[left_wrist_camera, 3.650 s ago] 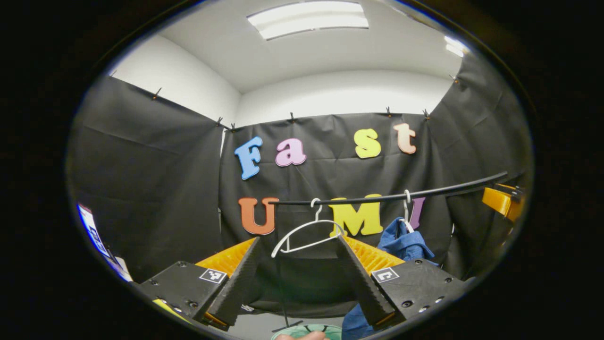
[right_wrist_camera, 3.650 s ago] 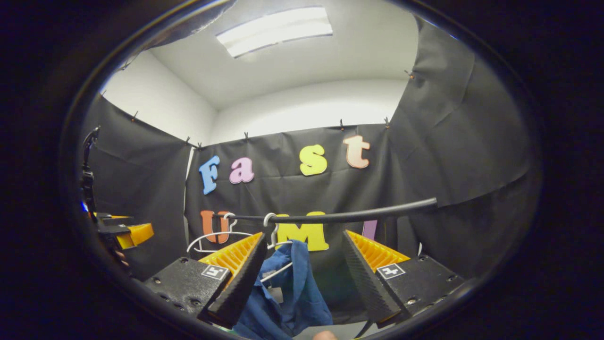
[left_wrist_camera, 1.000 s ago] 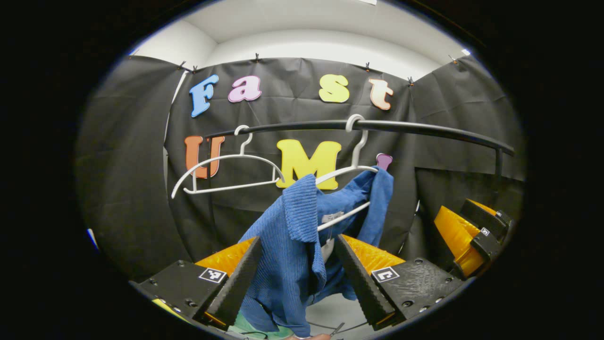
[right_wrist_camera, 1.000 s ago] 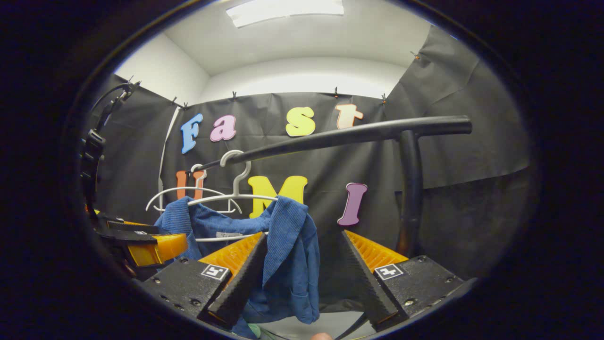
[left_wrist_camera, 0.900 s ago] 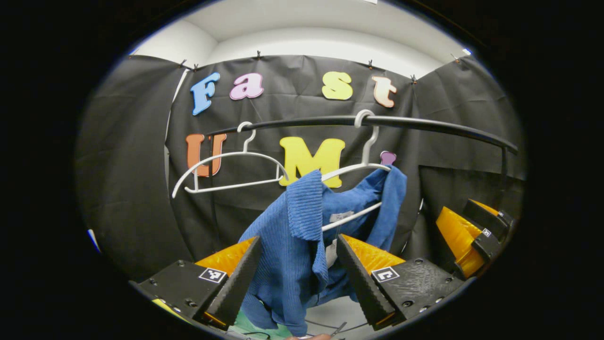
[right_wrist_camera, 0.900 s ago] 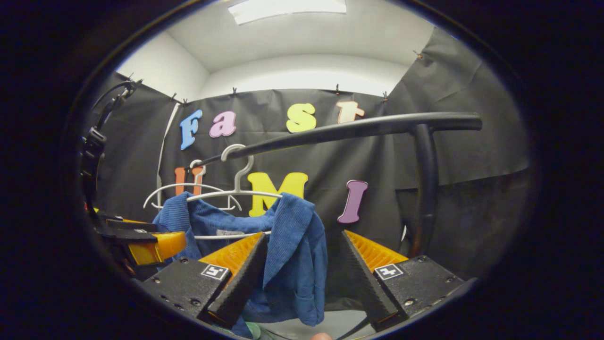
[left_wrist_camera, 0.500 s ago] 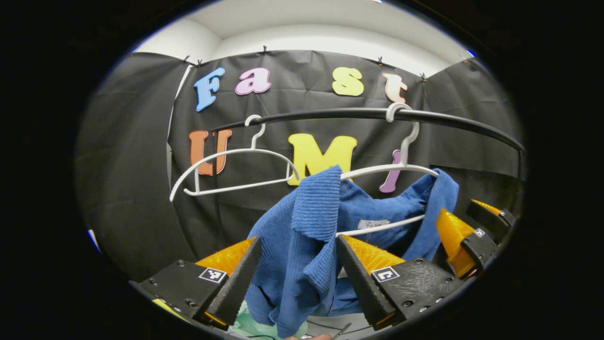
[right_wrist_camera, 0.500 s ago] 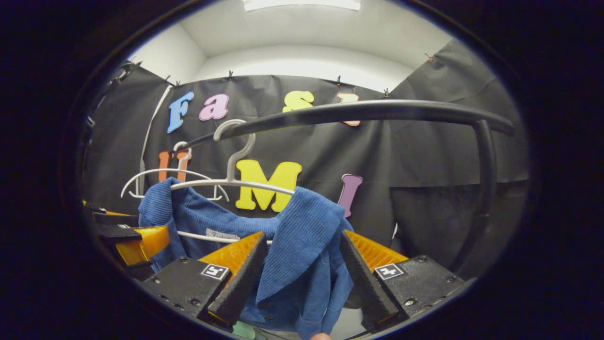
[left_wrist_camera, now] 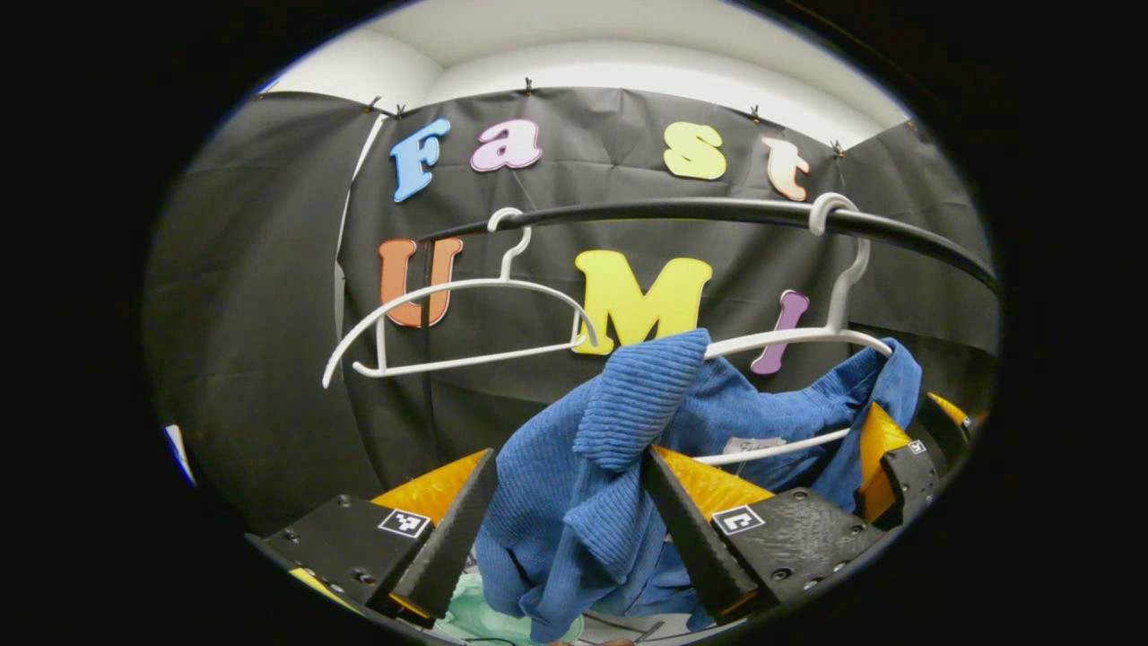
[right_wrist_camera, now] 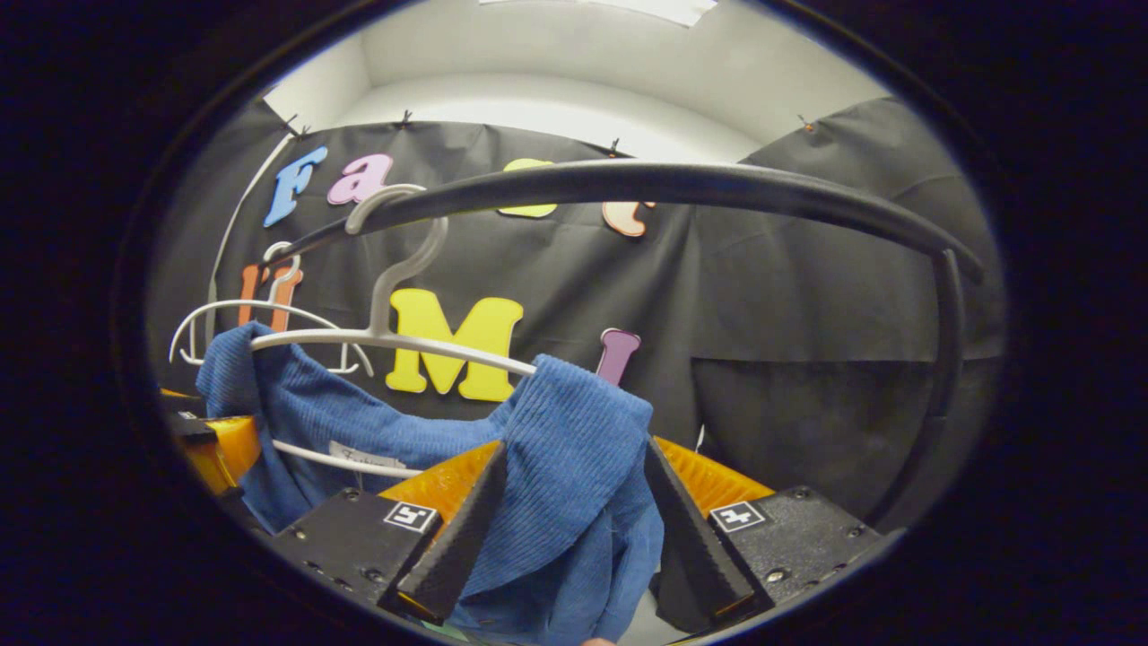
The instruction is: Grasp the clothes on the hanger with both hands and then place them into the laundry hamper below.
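A blue ribbed garment (left_wrist_camera: 762, 413) hangs on a white hanger (left_wrist_camera: 789, 336) from the black rail (left_wrist_camera: 682, 212). Its left shoulder (left_wrist_camera: 641, 395) droops between the fingers of my left gripper (left_wrist_camera: 569, 529), which stands open around the cloth. In the right gripper view the garment's other shoulder (right_wrist_camera: 574, 449) lies between the fingers of my right gripper (right_wrist_camera: 569, 538), also open. The same hanger (right_wrist_camera: 386, 339) crosses above the cloth there. Each gripper appears in the other's view: the right gripper (left_wrist_camera: 897, 449) at the far right, the left gripper (right_wrist_camera: 211, 444) at the far left. A pale green patch (left_wrist_camera: 484, 610), perhaps the hamper, peeks out below.
An empty white hanger (left_wrist_camera: 448, 323) hangs on the rail to the left of the garment. The rail (right_wrist_camera: 673, 182) bends down into an upright post (right_wrist_camera: 942, 359) on the right. Black cloth walls close in behind and on both sides.
Both grippers have moved forward and up to the garment, one at each shoulder. The cloth now lies deeper between each pair of fingers. Both stay open.
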